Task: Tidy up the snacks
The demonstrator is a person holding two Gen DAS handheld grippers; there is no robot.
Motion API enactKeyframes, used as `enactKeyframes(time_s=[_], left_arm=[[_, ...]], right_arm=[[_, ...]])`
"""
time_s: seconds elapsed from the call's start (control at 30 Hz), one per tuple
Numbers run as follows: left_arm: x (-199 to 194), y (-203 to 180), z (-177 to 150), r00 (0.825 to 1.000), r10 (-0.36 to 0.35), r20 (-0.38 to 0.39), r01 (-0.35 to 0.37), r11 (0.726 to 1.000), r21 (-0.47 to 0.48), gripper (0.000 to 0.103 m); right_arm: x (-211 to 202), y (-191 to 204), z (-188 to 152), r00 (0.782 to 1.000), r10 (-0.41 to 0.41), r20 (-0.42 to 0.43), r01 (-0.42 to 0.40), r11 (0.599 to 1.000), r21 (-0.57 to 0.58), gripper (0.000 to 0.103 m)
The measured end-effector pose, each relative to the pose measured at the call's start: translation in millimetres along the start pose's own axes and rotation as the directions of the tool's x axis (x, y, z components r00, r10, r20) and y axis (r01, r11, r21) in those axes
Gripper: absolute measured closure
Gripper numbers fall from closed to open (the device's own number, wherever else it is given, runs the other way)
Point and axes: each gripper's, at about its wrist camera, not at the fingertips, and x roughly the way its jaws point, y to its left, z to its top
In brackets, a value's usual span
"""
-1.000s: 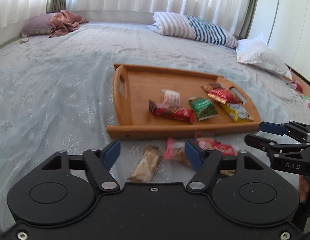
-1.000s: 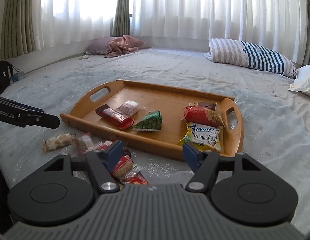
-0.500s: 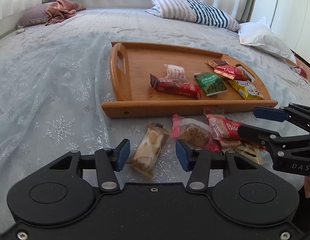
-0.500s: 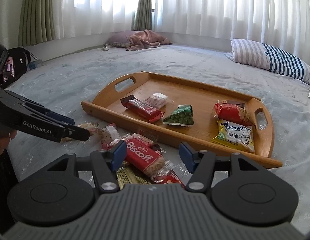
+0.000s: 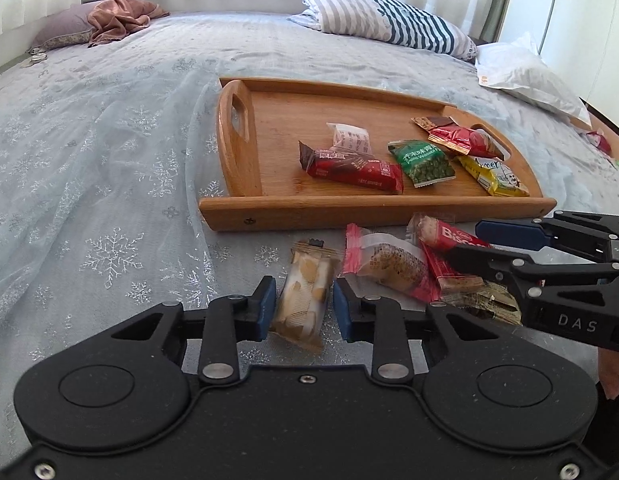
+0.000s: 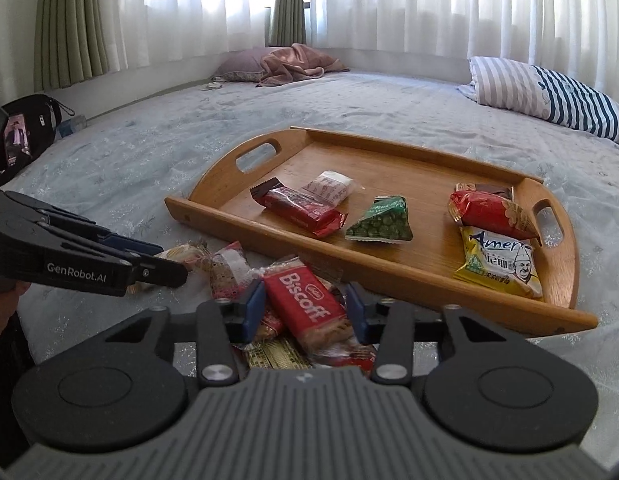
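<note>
Large bed (image 6: 157,148) with pale blue snowflake-pattern cover fills the room. White sheer curtains (image 6: 429,4) with green drapes (image 6: 69,20) along the far wall, daylight coming through. Striped pillow (image 6: 549,100) at right, mauve pillow (image 6: 245,66) with pink blanket (image 6: 297,62) at far side, black bag (image 6: 29,132) off the left edge.

Your work surface is a bed (image 5: 109,152) under a pale snowflake-print cover. Directly on it: a wooden tray (image 5: 373,213), a loose snack pile (image 6: 269,280) just beside the tray's near rim, a striped pillow (image 5: 389,24), a white pillow (image 5: 525,80), and a mauve pillow (image 5: 61,28).
</note>
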Motion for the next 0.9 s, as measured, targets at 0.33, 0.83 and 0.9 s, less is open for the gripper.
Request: enactKeyframes(time_s=[0.33, 0.83, 0.9], left_arm=[[2.3, 2.4, 1.9, 1.000, -0.009, 0.005, 0.009, 0.999, -0.033, 0.079], [-15.3, 4.0, 8.2, 0.999, -0.001, 0.044, 0.003, 0.999, -0.043, 0.082], [-17.7, 4.2, 10.0, 0.999, 0.002, 0.051, 0.001, 0.999, -0.046, 0.082]], right_arm=[[-6.3, 2.0, 2.7, 1.000, 0.013, 0.021, -0.013, 1.000, 0.003, 0.047], [-3.9, 8.7, 4.0, 1.000, -0.004, -0.003, 0.004, 1.000, 0.021, 0.064], [-8.3, 8.4, 4.3, 1.000, -0.018, 0.006, 0.018, 0.999, 0.029, 0.087]])
